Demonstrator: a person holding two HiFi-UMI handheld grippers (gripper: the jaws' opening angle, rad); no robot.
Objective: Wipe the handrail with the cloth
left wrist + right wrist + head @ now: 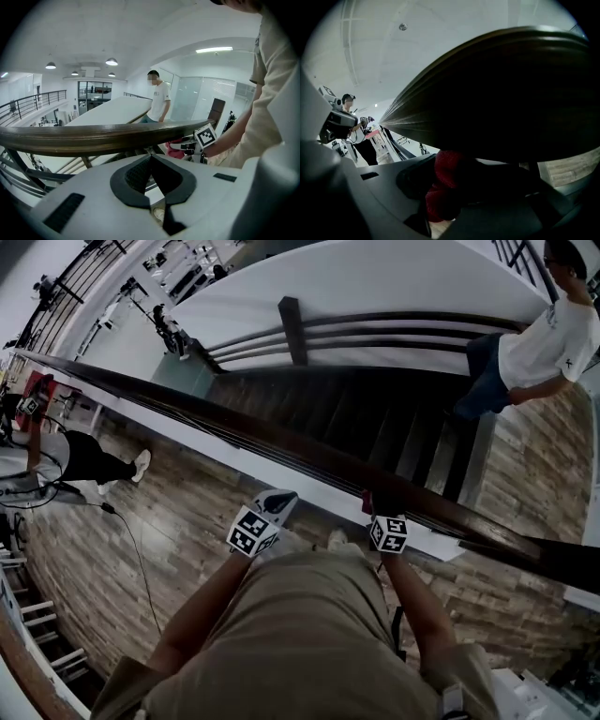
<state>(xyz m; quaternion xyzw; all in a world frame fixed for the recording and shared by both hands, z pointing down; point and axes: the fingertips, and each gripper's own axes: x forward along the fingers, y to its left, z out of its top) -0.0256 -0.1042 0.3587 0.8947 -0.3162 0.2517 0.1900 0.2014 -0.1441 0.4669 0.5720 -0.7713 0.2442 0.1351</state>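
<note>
handrail (281, 442) crossing ahead, stairs (394, 427) open beyond

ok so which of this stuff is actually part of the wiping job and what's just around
In the job: handrail; red cloth; right gripper, shut on the cloth at the rail.

Just around: left gripper, shut and empty; person in a white shirt on the stairs; cable on the floor.

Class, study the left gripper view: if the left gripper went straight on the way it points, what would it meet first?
Probably the wooden handrail, which crosses just beyond the shut left gripper. Depth is unclear, so it might pass just under the rail instead.
</note>
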